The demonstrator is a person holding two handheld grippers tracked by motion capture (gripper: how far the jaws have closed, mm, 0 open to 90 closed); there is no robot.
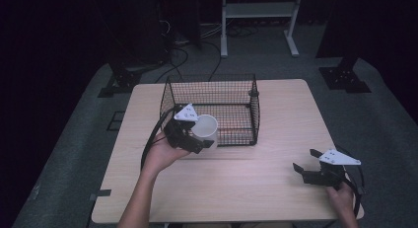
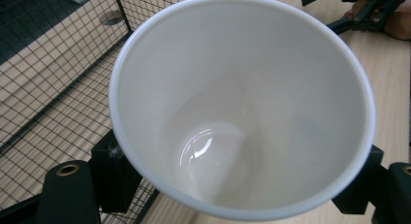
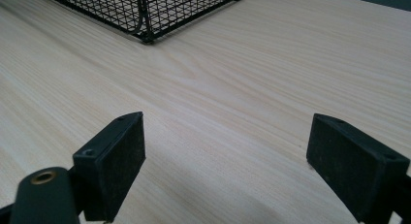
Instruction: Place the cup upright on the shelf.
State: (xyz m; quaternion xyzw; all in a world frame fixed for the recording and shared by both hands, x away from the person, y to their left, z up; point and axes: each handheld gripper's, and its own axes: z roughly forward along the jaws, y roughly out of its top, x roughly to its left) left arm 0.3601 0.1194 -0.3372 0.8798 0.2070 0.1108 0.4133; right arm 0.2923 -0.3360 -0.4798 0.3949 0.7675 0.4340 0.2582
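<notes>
A white paper cup [image 1: 205, 131] is held in my left gripper [image 1: 197, 139], lifted off the table against the front wall of the black wire basket [image 1: 212, 87]. In the left gripper view the empty cup [image 2: 242, 107] has its mouth toward the camera, both pads [image 2: 114, 173] pressed on its sides, and the basket mesh [image 2: 43, 88] to the left. My right gripper [image 1: 304, 161] rests near the table's front right corner, its jaws wide apart. Between its fingers [image 3: 116, 161] there is only bare wood, and the basket's corner [image 3: 145, 20] stands farther off.
The light wooden table [image 1: 236, 188] has bare room between the two grippers and to the right of the basket. A white metal stand [image 1: 259, 11] and cables lie on the dark floor behind the table. My right hand's gripper [image 2: 358, 10] appears at the top right of the left gripper view.
</notes>
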